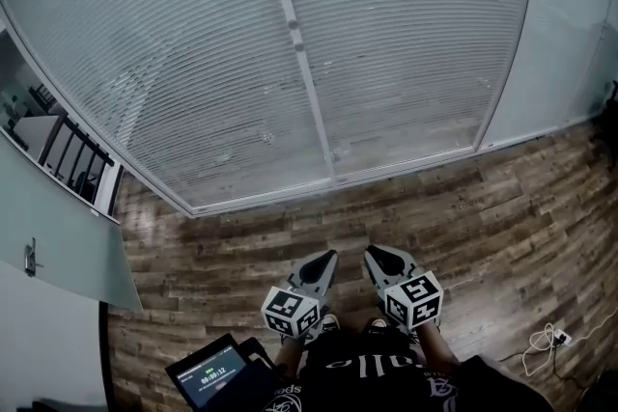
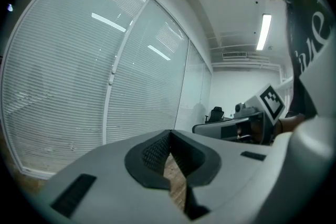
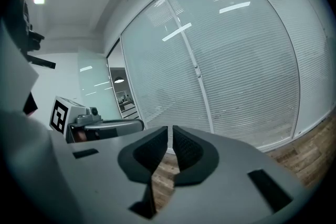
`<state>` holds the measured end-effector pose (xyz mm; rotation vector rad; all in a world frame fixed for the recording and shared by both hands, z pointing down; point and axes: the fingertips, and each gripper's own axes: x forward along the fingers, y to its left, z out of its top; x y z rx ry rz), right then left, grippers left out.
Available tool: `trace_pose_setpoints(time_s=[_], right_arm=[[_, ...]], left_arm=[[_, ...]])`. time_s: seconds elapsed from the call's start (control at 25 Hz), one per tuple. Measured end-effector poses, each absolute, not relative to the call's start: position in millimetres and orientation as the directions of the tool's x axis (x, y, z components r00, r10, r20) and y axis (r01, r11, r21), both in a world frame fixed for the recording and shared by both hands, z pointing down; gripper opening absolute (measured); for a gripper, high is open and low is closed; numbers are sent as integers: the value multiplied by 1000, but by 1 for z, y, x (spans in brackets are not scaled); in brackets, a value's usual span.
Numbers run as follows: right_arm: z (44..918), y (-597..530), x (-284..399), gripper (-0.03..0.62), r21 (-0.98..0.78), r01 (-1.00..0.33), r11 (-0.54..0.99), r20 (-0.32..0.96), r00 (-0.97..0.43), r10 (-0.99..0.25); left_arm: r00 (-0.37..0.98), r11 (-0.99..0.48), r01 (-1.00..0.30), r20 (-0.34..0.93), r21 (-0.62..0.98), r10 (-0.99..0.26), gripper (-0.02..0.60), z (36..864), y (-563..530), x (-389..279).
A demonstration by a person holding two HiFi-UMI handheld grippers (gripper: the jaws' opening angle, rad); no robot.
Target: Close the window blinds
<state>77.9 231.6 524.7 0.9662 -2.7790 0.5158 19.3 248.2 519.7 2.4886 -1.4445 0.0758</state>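
The blinds [image 1: 193, 63] fill the head view from 10 to 2 o'clock. They hang down to the floor [image 1: 241, 246], and their slats lie close enough that nothing shows through but a grey haze. The closing looks done or nearly so, though whether the slats are turned fully flat cannot be told. Both grippers are held low at 6 o'clock, close to the person's body and well apart from the glass, so no contact step is in hand. This reads as either the approach or a stand-off to check the result. The left gripper [image 1: 328, 256] has its jaws pressed together at the tips with nothing between them. The right gripper [image 1: 373, 252] has its jaws all but together, with only a thin slit left, and it is empty too. If more turning is needed, the likely control is the pair of small knobs [image 1: 291, 22] on the post [image 1: 307, 82] between the two panes at 12 o'clock. That move would call for lifting one gripper up to the post, spreading its jaws, pinching a knob squarely and sliding it along the post without slipping off. As for writing, a screen [image 1: 217, 373] at 7 o'clock shows a green tag and a row of digits like a timer, too small to read surely. The dark shirt [image 1: 372, 367] carries white lettering that is cut off and not legible. The cubes [image 1: 290, 312] bear only black-and-white square patterns — no words.
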Motion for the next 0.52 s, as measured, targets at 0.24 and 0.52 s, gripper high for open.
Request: trace_pose_setpoints(time_s=[0.24,0.52], right_arm=[[522,233,45,32,-263,-616,742,258,-786,-561],[521,239,15,32,-255,-607,753,265,-792,-549]], left_arm=[[487,-452,-868,171,206,-857,5,519,253,-16],[467,-431,-878,169,208,-868,5,518,263,-50]])
